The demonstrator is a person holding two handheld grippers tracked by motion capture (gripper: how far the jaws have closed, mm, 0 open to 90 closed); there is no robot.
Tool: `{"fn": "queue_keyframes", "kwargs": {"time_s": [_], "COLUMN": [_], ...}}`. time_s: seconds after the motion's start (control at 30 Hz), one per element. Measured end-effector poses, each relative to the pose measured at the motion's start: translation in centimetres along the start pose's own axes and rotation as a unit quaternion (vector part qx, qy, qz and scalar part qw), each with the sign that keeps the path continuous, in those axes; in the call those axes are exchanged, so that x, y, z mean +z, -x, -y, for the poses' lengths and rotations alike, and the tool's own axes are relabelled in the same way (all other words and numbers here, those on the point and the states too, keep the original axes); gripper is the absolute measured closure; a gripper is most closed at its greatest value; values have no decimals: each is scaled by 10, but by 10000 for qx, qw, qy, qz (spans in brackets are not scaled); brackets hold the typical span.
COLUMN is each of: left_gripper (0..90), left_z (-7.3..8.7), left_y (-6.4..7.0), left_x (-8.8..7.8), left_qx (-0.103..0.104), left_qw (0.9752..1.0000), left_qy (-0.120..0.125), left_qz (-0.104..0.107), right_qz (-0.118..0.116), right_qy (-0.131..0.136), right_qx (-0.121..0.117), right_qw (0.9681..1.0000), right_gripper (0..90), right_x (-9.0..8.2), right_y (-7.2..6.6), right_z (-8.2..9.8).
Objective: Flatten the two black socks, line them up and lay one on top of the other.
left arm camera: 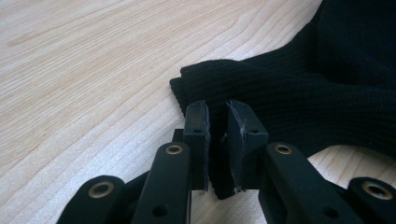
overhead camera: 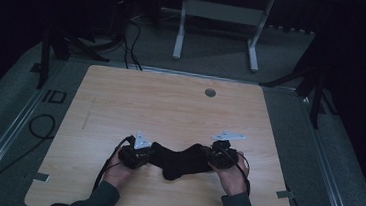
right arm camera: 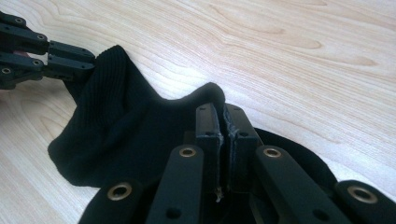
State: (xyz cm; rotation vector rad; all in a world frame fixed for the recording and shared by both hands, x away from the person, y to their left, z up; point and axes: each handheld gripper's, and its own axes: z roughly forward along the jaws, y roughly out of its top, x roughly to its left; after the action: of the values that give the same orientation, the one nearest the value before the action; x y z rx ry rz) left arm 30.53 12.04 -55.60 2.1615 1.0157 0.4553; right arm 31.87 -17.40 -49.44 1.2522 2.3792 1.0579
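Observation:
A black knitted sock [overhead camera: 182, 160] is stretched between my two grippers near the front of the wooden table [overhead camera: 171, 102]. My left gripper [overhead camera: 142, 155] is shut on the ribbed cuff end of the sock [left arm camera: 280, 98], the fabric pinched between its pads [left arm camera: 198, 126]. My right gripper [overhead camera: 216, 156] is shut on the other end of the sock [right arm camera: 135, 135], and the cloth bunches around its jaws. In the right gripper view the left gripper [right arm camera: 77, 59] shows at the upper left, holding the cuff. The sock's middle sags onto the table.
A round grey grommet [overhead camera: 210, 92] sits near the table's far edge. A white desk frame [overhead camera: 218, 21] stands on the floor beyond. Cables [overhead camera: 43, 126] trail on the floor at the left. Tape marks [overhead camera: 285, 194] lie at the front corners.

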Motion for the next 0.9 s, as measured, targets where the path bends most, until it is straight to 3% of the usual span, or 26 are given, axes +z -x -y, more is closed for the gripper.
{"fn": "queue_keyframes", "kwargs": {"time_s": [0.9], "left_gripper": [789], "left_z": [0], "left_y": [0], "left_x": [0], "left_qx": [-16], "left_qw": [10000], "left_qy": [8], "left_qz": [37], "right_qz": [174], "right_qy": [460], "right_qx": [73], "right_qw": [9988], "right_gripper": [855], "right_x": [-42], "right_y": [11], "right_z": [-7]}}
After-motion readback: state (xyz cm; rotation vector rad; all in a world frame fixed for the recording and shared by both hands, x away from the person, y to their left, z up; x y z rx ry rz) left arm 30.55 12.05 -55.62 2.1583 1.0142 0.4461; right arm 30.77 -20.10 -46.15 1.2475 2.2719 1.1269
